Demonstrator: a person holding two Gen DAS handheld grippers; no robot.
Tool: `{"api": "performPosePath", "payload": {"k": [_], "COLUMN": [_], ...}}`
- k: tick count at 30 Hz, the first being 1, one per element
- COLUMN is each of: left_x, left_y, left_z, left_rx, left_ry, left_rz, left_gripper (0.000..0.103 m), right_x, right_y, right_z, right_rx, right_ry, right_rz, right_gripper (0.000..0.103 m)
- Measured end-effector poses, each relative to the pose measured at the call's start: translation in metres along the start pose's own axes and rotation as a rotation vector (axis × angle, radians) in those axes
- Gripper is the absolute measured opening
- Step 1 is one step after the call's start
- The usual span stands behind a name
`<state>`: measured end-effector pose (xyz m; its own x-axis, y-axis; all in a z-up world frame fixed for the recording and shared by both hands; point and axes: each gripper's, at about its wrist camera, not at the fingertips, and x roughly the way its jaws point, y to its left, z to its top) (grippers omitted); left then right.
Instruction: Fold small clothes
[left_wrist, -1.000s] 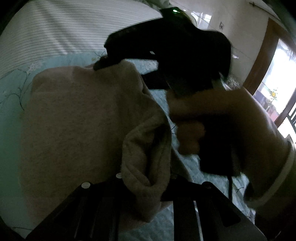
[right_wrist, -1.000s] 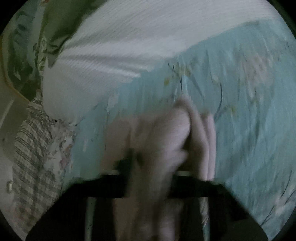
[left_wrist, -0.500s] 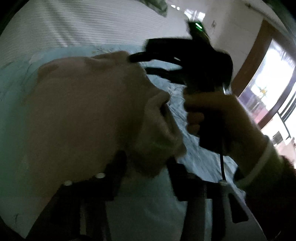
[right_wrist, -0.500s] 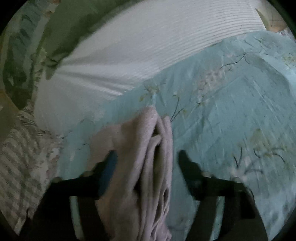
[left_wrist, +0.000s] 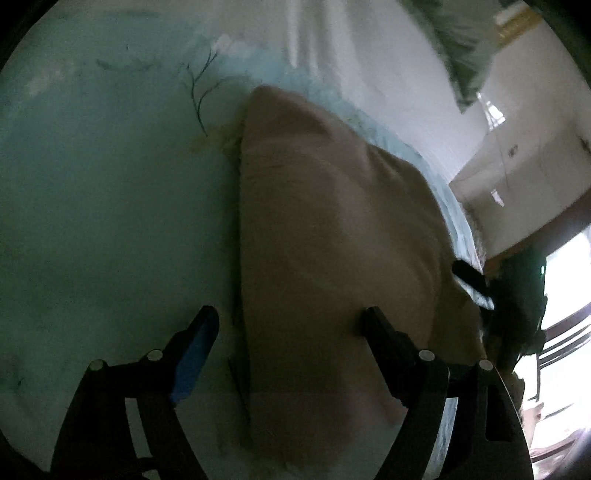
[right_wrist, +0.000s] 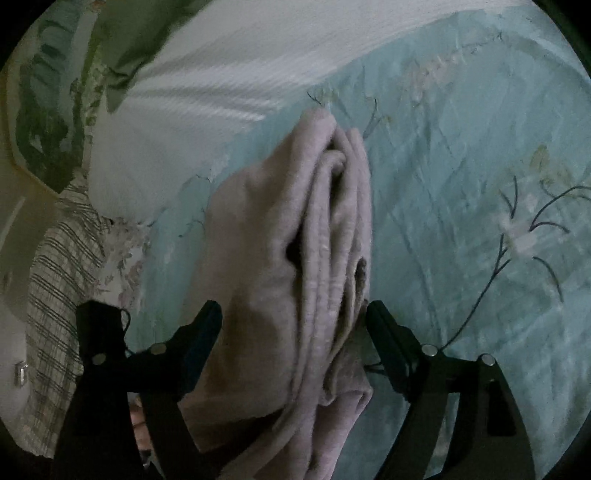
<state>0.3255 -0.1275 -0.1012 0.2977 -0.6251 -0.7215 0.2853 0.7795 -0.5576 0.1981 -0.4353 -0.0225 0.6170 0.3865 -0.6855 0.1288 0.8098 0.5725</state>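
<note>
A small pinkish-beige knit garment (left_wrist: 332, 236) lies folded in layers on a pale teal floral bedsheet (left_wrist: 110, 206). My left gripper (left_wrist: 290, 323) is open over the garment's near-left edge, jaws wide, holding nothing. My right gripper (right_wrist: 293, 314) is open with the stacked folds of the garment (right_wrist: 314, 229) lying between its fingers, neither pad pressing the cloth. The right gripper's black body shows at the garment's far right in the left wrist view (left_wrist: 476, 284). The left gripper's black body shows at the lower left in the right wrist view (right_wrist: 99, 332).
A white ribbed blanket (right_wrist: 229, 74) lies beyond the garment. A green patterned pillow (right_wrist: 55, 92) and a checked cloth (right_wrist: 59, 280) lie at the left. A wall, door frame and bright window (left_wrist: 565, 280) are at the right in the left wrist view.
Both grippers let go of the garment and opened wide. The cloth dropped flat onto the sheet. The left gripper swung round and lowered; the right hand moved away to the right.
</note>
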Motion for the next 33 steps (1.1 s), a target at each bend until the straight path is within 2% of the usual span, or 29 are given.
{"api": "performPosePath", "payload": {"k": [5, 7, 8, 9, 11, 13, 17, 19, 25, 29, 33], "left_x": [0.023, 0.028, 0.033, 0.034, 0.028, 0.01, -0.029, -0.061, -0.148, -0.192, -0.204], "left_y": [0.012, 0.011, 0.011, 0.012, 0.012, 0.013, 0.003, 0.006, 0.058, 0.097, 0.135], "left_z": [0.015, 0.018, 0.021, 0.022, 0.019, 0.009, 0.005, -0.004, -0.035, -0.062, -0.084], "left_rx": [-0.026, -0.01, 0.004, 0.018, 0.035, 0.046, 0.095, 0.112, 0.069, 0.033, -0.032], "left_ry": [0.042, 0.052, 0.05, 0.047, 0.031, 0.01, -0.076, -0.124, -0.227, -0.276, -0.263], "left_rz": [-0.068, -0.088, -0.078, -0.071, -0.087, -0.099, -0.106, -0.112, -0.039, 0.025, 0.065], "left_gripper": [0.084, 0.078, 0.07, 0.06, 0.048, 0.042, 0.039, 0.039, 0.039, 0.039, 0.04], "right_x": [0.012, 0.019, 0.021, 0.025, 0.026, 0.022, 0.022, 0.034, 0.089, 0.119, 0.141], "right_y": [-0.004, -0.002, -0.001, 0.001, 0.007, 0.017, 0.051, 0.075, 0.141, 0.171, 0.18], "right_z": [0.004, 0.005, 0.006, 0.006, 0.004, 0.0, -0.014, -0.024, -0.064, -0.088, -0.108], "right_rx": [0.003, -0.003, -0.005, -0.007, -0.003, -0.016, -0.052, -0.088, -0.168, -0.212, -0.229], "right_ry": [0.019, 0.042, 0.05, 0.076, 0.079, 0.063, 0.042, 0.052, 0.136, 0.195, 0.254], "right_rz": [0.021, 0.02, 0.02, 0.016, 0.014, 0.025, 0.092, 0.14, 0.277, 0.302, 0.243], "right_gripper": [0.081, 0.078, 0.07, 0.051, 0.044, 0.04, 0.039, 0.039, 0.039, 0.039, 0.043]}}
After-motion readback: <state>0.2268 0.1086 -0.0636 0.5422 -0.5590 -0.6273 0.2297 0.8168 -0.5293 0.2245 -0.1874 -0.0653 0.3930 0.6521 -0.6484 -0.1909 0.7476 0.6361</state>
